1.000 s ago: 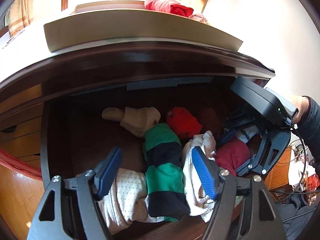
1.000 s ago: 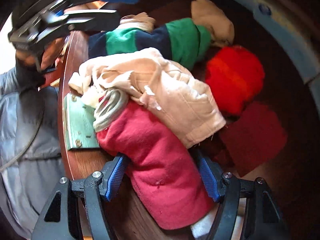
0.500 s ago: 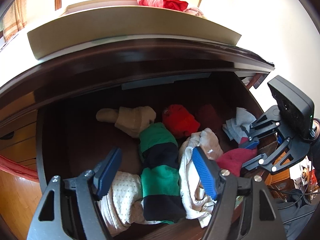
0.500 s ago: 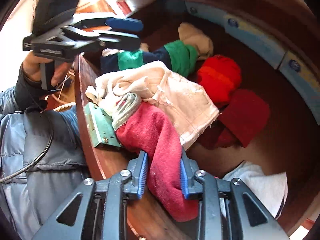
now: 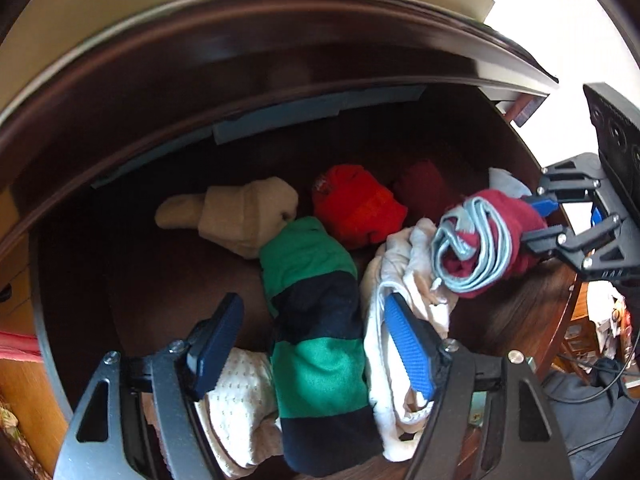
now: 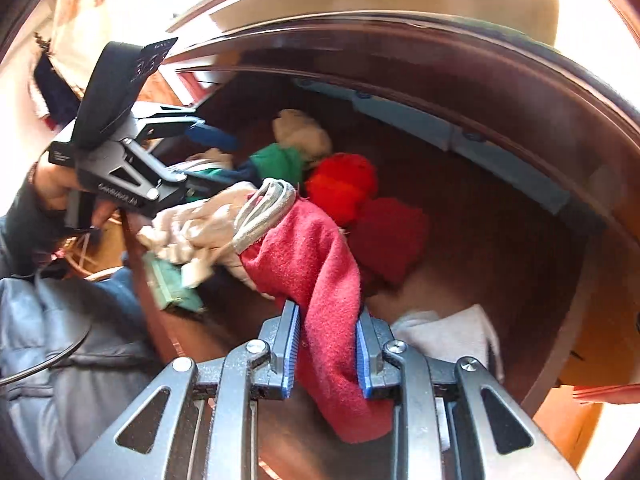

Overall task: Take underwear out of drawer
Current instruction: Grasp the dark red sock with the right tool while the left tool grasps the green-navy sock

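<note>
My right gripper (image 6: pixel 326 350) is shut on dark red underwear (image 6: pixel 320 256) with a grey waistband and holds it lifted above the open dark wooden drawer (image 6: pixel 520 240). In the left wrist view the red underwear (image 5: pixel 504 232) hangs at the right from the right gripper (image 5: pixel 538 222). My left gripper (image 5: pixel 316 344) is open over the drawer's front, its jaws astride a green and navy striped garment (image 5: pixel 316 320) without holding it. A cream garment (image 5: pixel 404 272) lies beside the striped one.
In the drawer lie a beige rolled piece (image 5: pixel 244 216), a bright red piece (image 5: pixel 356 212), a dark red piece (image 5: pixel 424 188), a white dotted piece (image 5: pixel 240 400) and a white cloth (image 6: pixel 452 336). The dresser top (image 5: pixel 280 4) overhangs the drawer. A person's grey jacket (image 6: pixel 60 340) is at left.
My right gripper closed on the dark red underwear and lifted it up out of the pile. My left gripper stayed open and moved slightly closer over the striped garment.
</note>
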Demonstrator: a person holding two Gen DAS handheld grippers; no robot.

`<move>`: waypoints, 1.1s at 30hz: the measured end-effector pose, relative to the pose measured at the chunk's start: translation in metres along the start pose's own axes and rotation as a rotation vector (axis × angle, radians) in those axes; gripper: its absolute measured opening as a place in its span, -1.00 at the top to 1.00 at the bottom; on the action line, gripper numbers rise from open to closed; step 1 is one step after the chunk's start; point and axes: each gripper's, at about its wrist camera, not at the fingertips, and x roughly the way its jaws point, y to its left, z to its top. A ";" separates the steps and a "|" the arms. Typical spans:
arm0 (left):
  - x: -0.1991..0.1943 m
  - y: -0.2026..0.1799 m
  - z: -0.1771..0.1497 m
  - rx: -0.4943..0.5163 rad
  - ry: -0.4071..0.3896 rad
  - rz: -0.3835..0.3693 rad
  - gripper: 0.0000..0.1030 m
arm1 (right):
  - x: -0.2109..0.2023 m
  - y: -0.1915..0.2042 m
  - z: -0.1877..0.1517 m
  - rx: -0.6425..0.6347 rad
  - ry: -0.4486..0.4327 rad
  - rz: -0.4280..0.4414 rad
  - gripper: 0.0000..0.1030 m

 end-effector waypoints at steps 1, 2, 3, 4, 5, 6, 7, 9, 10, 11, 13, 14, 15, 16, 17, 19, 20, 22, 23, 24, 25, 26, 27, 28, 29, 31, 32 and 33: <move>0.002 0.001 0.001 -0.001 0.010 -0.007 -0.43 | 0.002 0.002 0.006 -0.003 0.001 -0.012 0.50; 0.004 0.004 0.002 -0.012 0.020 -0.018 -0.43 | 0.003 0.004 0.006 -0.011 0.004 -0.019 0.50; 0.006 0.008 0.003 -0.037 0.032 -0.030 -0.43 | 0.004 0.005 0.008 -0.019 0.006 -0.030 0.49; 0.007 0.012 0.004 -0.059 0.038 -0.041 -0.42 | 0.003 0.001 0.008 -0.029 0.005 -0.043 0.49; 0.007 0.014 0.004 -0.068 0.040 -0.044 -0.42 | 0.003 -0.001 0.009 -0.035 0.002 -0.050 0.49; 0.007 0.013 0.003 -0.059 0.041 -0.035 -0.42 | 0.003 -0.001 0.010 -0.033 0.000 -0.048 0.49; 0.007 0.010 0.003 -0.041 0.042 -0.019 -0.41 | 0.002 -0.001 0.010 -0.028 0.001 -0.046 0.49; 0.009 0.003 0.004 -0.022 0.048 -0.003 -0.41 | 0.002 -0.002 0.009 -0.028 -0.001 -0.050 0.48; 0.008 0.003 0.004 -0.035 0.043 -0.015 -0.39 | 0.001 -0.001 0.008 -0.027 0.004 -0.050 0.48; 0.007 0.007 0.004 -0.057 0.036 -0.036 -0.37 | 0.000 -0.001 0.007 -0.028 0.003 -0.050 0.48; 0.003 0.019 0.001 -0.127 0.012 -0.070 -0.37 | -0.002 -0.001 0.006 -0.022 0.001 -0.041 0.48; -0.001 0.025 0.000 -0.163 -0.009 -0.081 -0.37 | 0.000 -0.001 0.005 -0.017 -0.002 -0.041 0.48; -0.003 0.029 -0.001 -0.191 -0.026 -0.087 -0.37 | 0.006 -0.002 0.006 -0.007 -0.002 -0.038 0.48; -0.006 0.033 -0.002 -0.215 -0.038 -0.094 -0.37 | 0.014 -0.001 0.009 0.000 -0.002 -0.034 0.48; -0.007 0.035 -0.003 -0.229 -0.044 -0.097 -0.37 | 0.014 0.000 0.009 -0.001 -0.005 -0.031 0.48; -0.003 0.032 -0.003 -0.206 -0.013 -0.085 -0.37 | 0.018 0.002 0.009 -0.014 0.005 -0.034 0.47; 0.000 0.028 -0.003 -0.187 0.004 -0.068 -0.37 | 0.020 0.004 0.009 -0.020 0.013 -0.036 0.47; 0.005 0.017 0.000 -0.139 0.033 -0.024 -0.37 | 0.021 0.006 0.009 -0.030 0.022 -0.038 0.45; 0.009 0.012 0.002 -0.115 0.052 -0.001 -0.37 | 0.023 0.007 0.009 -0.031 0.026 -0.037 0.45; 0.012 0.007 0.002 -0.093 0.073 0.016 -0.36 | 0.023 0.006 0.009 -0.029 0.029 -0.035 0.45; 0.016 0.002 0.004 -0.077 0.091 0.025 -0.31 | 0.023 0.006 0.009 -0.028 0.031 -0.033 0.44; 0.019 0.002 0.005 -0.067 0.108 0.028 -0.27 | 0.025 0.006 0.009 -0.028 0.036 -0.031 0.44; 0.022 0.002 0.006 -0.064 0.126 0.024 -0.23 | 0.027 0.007 0.009 -0.033 0.042 -0.031 0.44; 0.025 0.002 0.007 -0.064 0.148 0.014 -0.12 | 0.028 0.009 0.010 -0.043 0.045 -0.037 0.43; 0.029 0.003 0.007 -0.068 0.170 -0.004 -0.05 | 0.030 0.012 0.010 -0.057 0.048 -0.047 0.41; 0.040 0.004 0.008 -0.078 0.232 -0.053 0.00 | 0.034 0.019 0.011 -0.097 0.064 -0.067 0.28; 0.042 0.006 0.008 -0.089 0.247 -0.075 0.00 | 0.036 0.021 0.012 -0.111 0.073 -0.076 0.26; 0.042 0.006 0.009 -0.098 0.240 -0.075 0.00 | 0.037 0.022 0.013 -0.111 0.076 -0.081 0.19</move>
